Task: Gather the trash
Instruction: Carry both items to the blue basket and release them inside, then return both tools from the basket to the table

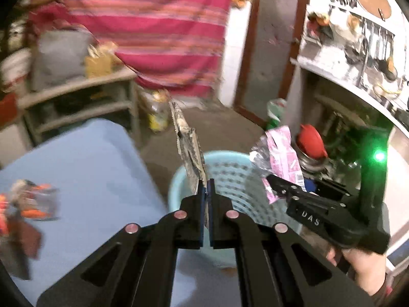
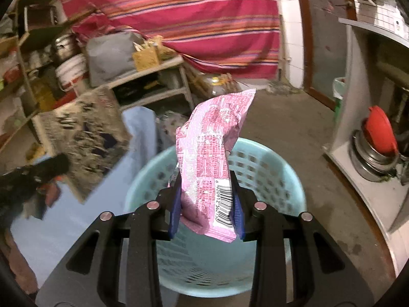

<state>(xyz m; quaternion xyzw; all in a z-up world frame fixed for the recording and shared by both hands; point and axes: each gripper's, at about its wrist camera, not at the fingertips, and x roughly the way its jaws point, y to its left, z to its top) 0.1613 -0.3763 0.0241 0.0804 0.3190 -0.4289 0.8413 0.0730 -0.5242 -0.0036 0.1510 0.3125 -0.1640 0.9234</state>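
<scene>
My left gripper (image 1: 206,183) is shut on the bottom edge of a flat grey-and-black patterned wrapper (image 1: 188,143), which stands edge-on over the near rim of a light blue mesh basket (image 1: 230,176). In the right wrist view the same wrapper (image 2: 87,138) shows its broad face at the left. My right gripper (image 2: 207,179) is shut on a pink wrapper (image 2: 214,140) with a barcode, held upright above the basket (image 2: 268,153). From the left wrist view, the right gripper (image 1: 274,181) and its pink wrapper (image 1: 281,151) are over the basket's right rim.
A blue-covered table (image 1: 89,168) lies left of the basket, with orange and grey wrappers (image 1: 33,199) on it. A red lid (image 2: 381,133) sits on steel pots under a counter at the right. Shelves and a striped cloth (image 2: 179,12) stand behind.
</scene>
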